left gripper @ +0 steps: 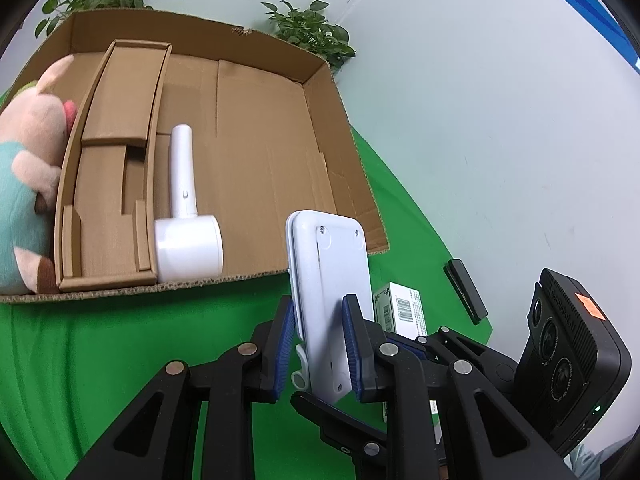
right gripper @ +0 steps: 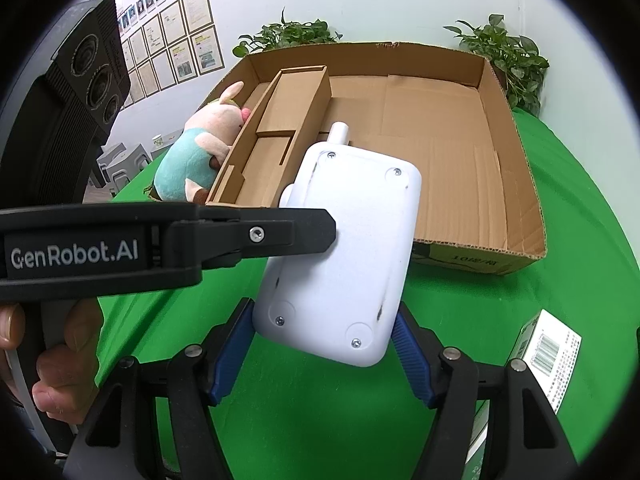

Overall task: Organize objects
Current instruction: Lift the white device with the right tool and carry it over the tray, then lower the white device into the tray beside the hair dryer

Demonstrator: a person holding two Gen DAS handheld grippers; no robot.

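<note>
The left claw (left gripper: 318,344) clamps the flat white plastic device (left gripper: 330,280) edgewise, near the open brown cardboard box (left gripper: 260,120); the right claw (right gripper: 324,356) spreads wide around its lower end, apparently not gripping

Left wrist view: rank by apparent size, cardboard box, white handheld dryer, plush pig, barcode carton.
1. Brown cardboard box
2. Pink plush pig in teal shirt, cut off by the frame edge
3. White handheld dryer
4. Small white barcode carton, partly hidden
</note>
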